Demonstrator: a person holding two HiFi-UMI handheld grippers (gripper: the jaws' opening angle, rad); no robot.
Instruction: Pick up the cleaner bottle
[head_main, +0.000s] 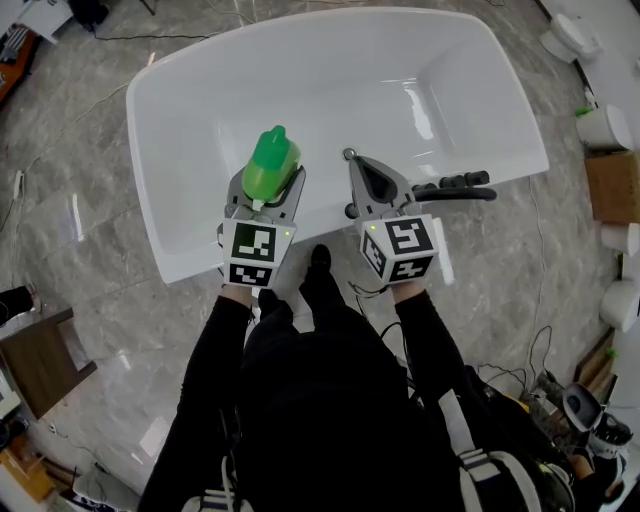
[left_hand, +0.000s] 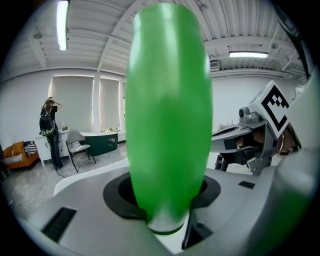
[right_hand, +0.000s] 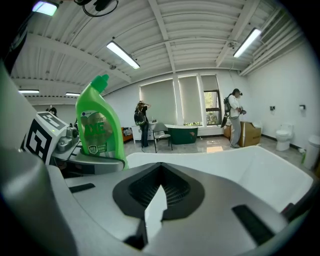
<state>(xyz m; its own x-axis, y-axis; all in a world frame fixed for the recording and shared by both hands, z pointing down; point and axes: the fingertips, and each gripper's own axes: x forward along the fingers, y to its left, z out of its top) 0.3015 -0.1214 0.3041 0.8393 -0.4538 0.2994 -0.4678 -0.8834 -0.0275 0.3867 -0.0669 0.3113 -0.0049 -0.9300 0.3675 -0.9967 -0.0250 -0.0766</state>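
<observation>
Two grippers sit side by side over the near rim of the white bathtub (head_main: 150, 160). The left gripper (head_main: 270, 180) has its fingers clamped on the green cleaner bottle (left_hand: 167, 115), which stands upright between them. The right gripper (head_main: 352, 158) has its fingers pinched together with nothing in them, and past both sets of fingertips it's all open tub basin.

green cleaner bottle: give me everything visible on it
The cleaner bottle is bright green glossy plastic, with a bent neck and a green cap. A label with pale print covers one face. It stands upright, clamped low on its body between the left gripper's jaws, over the near rim of the white bathtub. Whether its base rests on anything is not visible.
</observation>
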